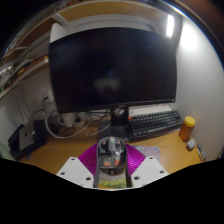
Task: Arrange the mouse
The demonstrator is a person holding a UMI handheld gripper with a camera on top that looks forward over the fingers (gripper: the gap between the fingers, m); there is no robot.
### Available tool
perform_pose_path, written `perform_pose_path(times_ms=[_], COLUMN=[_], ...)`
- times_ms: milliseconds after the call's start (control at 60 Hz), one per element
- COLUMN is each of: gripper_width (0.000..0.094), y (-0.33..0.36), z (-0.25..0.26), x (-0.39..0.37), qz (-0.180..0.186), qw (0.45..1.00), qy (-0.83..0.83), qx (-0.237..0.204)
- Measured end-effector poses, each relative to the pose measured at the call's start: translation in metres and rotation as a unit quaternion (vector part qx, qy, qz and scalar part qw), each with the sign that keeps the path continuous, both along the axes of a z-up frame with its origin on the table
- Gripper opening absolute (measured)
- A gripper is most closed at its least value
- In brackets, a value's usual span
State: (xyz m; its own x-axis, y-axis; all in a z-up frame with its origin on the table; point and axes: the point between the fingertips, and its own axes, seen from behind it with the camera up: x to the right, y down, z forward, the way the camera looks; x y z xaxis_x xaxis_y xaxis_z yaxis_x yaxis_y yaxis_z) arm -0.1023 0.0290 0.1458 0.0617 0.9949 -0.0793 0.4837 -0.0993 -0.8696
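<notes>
Gripper (111, 170) held level above a wooden desk (60, 150), pointing toward the screen. Its two fingers, each lined with a magenta pad (90, 158), are closed part-way against the sides of one mouse (110, 154), a rounded grey-and-black body that lies between them. Beyond the fingers, one black keyboard (155, 123) lies to the right, with one yellow-capped bottle (187, 126) past its far end. One large dark monitor (112, 68), flat and rectangular, stands behind. Tangled cables (65, 122) run beneath it on the left.
</notes>
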Motion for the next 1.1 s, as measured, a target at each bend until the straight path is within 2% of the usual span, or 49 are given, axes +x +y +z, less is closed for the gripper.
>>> perform_pose_path(times_ms=[133,217,350,467,550,650,683,850,1100], gripper_width=[0.0371,0.0371,0.0372,0.0421,0.0499,0.0881,0.0849,0.0856,0.0853], y=[0.059,0.079,0.088,0.08,0.078,0.082,0.084,0.068,0.016], z=[-0.039,-0.082,-0.138,-0.158,-0.159,-0.149,-0.14,-0.08,-0.04], x=[-0.035,-0.04,-0.039,-0.03,-0.03,-0.025,-0.02,0.049,0.179], qz=[-0.044,-0.056,-0.041,-0.024,-0.011,-0.019,-0.024,-0.03,0.018], qw=[0.999,0.998,0.996,0.996,0.996,0.995,0.995,0.995,0.99], qy=[-0.013,-0.037,-0.074,-0.088,-0.084,-0.09,-0.09,-0.097,-0.136], qx=[0.002,0.0,0.005,0.008,0.026,0.03,0.03,0.023,0.039])
